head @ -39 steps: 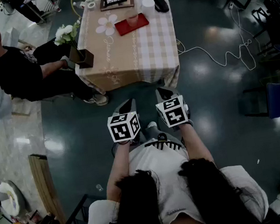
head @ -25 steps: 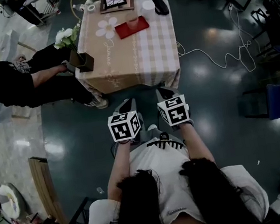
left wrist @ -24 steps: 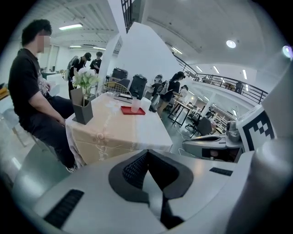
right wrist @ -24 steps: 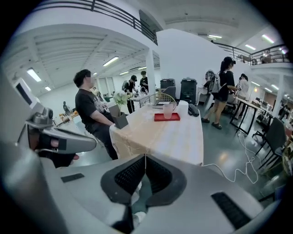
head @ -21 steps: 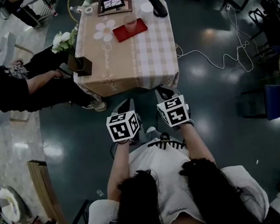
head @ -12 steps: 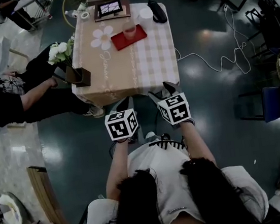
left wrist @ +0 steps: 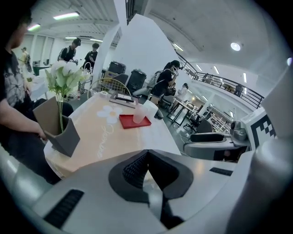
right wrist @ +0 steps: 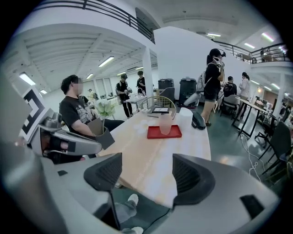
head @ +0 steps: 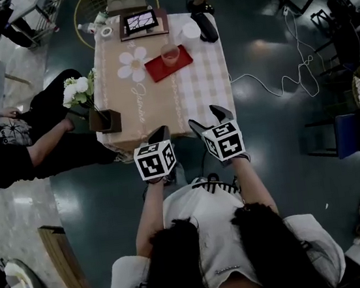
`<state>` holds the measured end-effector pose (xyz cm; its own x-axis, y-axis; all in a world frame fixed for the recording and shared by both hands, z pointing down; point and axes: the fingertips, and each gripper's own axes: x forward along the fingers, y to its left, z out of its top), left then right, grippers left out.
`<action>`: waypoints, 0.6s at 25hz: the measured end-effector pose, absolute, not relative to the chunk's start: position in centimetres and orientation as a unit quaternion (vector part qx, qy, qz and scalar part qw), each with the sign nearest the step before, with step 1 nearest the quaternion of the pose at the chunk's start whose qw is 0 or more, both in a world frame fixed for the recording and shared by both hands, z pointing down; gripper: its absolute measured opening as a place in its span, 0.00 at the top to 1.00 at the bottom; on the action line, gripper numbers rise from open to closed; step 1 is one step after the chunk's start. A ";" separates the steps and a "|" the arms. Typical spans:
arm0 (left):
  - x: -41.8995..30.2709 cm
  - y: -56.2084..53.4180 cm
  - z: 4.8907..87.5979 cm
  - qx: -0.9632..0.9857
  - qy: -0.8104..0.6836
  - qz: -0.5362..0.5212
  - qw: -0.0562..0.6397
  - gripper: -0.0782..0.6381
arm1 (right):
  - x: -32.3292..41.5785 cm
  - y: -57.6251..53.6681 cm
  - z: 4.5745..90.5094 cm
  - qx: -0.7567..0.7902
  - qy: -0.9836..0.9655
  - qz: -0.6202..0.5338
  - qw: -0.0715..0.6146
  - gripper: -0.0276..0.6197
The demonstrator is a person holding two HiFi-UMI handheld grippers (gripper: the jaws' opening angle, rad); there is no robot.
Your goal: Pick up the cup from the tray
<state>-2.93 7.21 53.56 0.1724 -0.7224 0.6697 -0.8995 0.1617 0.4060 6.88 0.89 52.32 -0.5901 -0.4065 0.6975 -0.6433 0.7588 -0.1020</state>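
Translucent pinkish plastic cup (head: 170,54) upright on flat red rectangular tray (head: 180,62), far half of cloth-covered table (head: 200,88). Brown angular box vase (head: 106,121) holding white flowers (head: 76,91) at near left corner. Left gripper (head: 159,134) jaws together, empty. Right gripper (head: 206,118) jaws wide, just been opening, nothing between. Both well apart from cup.

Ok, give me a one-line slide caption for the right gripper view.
Right gripper, jaws just opening with nothing between them, aimed across the table at the cup on the red tray.
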 end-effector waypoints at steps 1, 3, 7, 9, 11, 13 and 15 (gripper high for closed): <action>-3.4 6.7 53.6 0.640 -0.633 0.107 0.423 0.88 | 6.4 0.4 52.2 0.303 -0.874 0.175 0.338 0.45; -4.4 5.7 53.5 0.642 -0.630 0.112 0.422 0.88 | 5.5 -0.6 52.0 0.310 -0.872 0.177 0.334 0.45; -6.0 3.7 53.1 0.651 -0.622 0.123 0.416 0.88 | 3.9 -2.4 51.5 0.323 -0.870 0.181 0.326 0.44; -6.8 2.9 53.0 0.657 -0.617 0.128 0.415 0.88 | 3.2 -3.3 51.4 0.330 -0.867 0.185 0.324 0.44; -7.4 2.1 52.9 0.662 -0.611 0.132 0.414 0.88 | 2.5 -4.1 51.3 0.336 -0.865 0.187 0.321 0.44; -8.0 1.4 53.0 0.666 -0.606 0.135 0.414 0.88 | 1.9 -4.8 51.2 0.342 -0.864 0.189 0.319 0.44; -8.5 0.8 53.0 0.670 -0.602 0.137 0.412 0.88 | 1.4 -5.3 51.3 0.347 -0.862 0.191 0.317 0.44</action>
<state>-8.55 0.76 52.98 0.2375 -0.6933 0.6804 -0.9196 0.0651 0.3873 1.39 -5.35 51.32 -0.5580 -0.4770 0.6790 -0.7189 0.6866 -0.1085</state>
